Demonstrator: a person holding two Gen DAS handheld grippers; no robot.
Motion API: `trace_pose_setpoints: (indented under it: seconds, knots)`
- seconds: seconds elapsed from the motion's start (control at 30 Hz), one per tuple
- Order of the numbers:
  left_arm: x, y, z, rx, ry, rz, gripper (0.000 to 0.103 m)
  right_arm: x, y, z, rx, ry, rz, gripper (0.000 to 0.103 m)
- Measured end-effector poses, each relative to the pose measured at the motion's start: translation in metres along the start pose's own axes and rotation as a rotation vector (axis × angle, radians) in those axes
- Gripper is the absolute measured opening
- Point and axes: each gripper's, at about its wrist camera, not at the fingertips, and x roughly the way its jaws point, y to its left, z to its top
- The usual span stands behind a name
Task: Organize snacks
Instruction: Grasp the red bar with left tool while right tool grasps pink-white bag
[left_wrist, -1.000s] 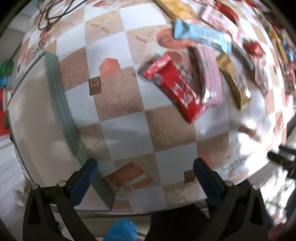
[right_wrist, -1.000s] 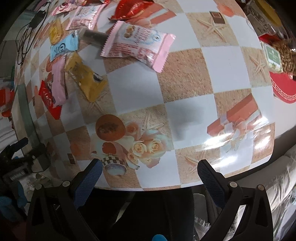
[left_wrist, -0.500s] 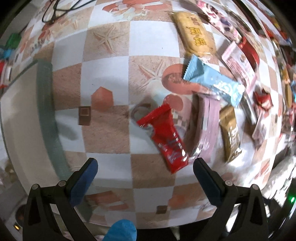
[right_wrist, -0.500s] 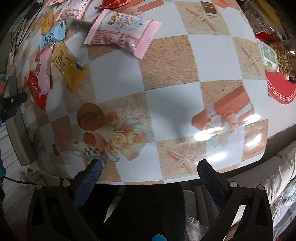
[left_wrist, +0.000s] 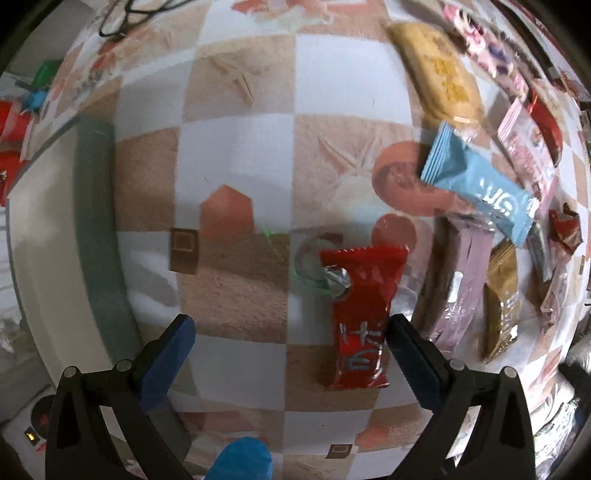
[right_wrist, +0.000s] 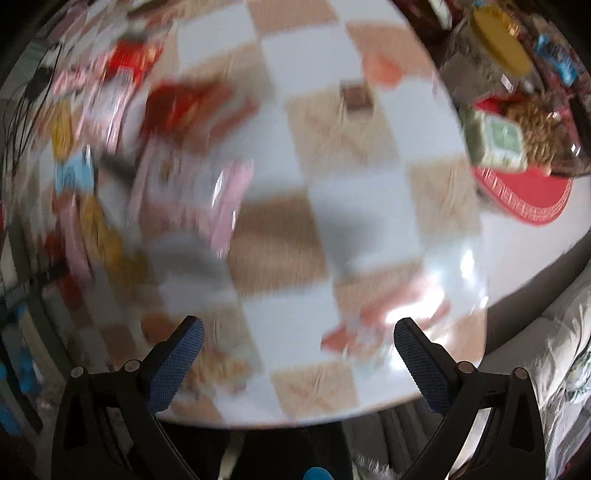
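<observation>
Several snack packets lie on a checkered tablecloth (left_wrist: 240, 158). In the left wrist view, a red bar packet (left_wrist: 360, 314) lies nearest, just inside my right finger (left_wrist: 410, 354). Beside it lie a pink packet (left_wrist: 461, 284), a gold packet (left_wrist: 500, 306), a light blue packet (left_wrist: 480, 184) and a yellow biscuit packet (left_wrist: 439, 74). My left gripper (left_wrist: 288, 354) is open and empty above the cloth. My right gripper (right_wrist: 295, 354) is open and empty over the table's near edge. The right wrist view is blurred; a large pink packet (right_wrist: 192, 195) shows at left.
A green-edged table rim (left_wrist: 96, 221) runs down the left in the left wrist view, with black cables (left_wrist: 125, 18) at top left. In the right wrist view, a red tray (right_wrist: 528, 192) with nuts and a green box (right_wrist: 498, 144) stands at right, beside a yellow-lidded jar (right_wrist: 498, 44).
My left gripper has swung toward the snack pile, so the red bar now lies close to its right finger. My right gripper has moved in over the table, fast enough to blur its view.
</observation>
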Motion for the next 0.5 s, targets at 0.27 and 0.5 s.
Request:
trace_pose_setpoints:
  seconds: [0.27,0.5]
  knots:
    - [-0.012,-0.029,-0.019,0.040,-0.043,-0.011,0.103,-0.005,0.019,0.054,-0.015,-0.095,0.038,0.103]
    - [-0.001,-0.054,-0.029,0.039,-0.023,-0.020,0.103,0.018,0.072,0.036,-0.399,-0.063,-0.051,0.103]
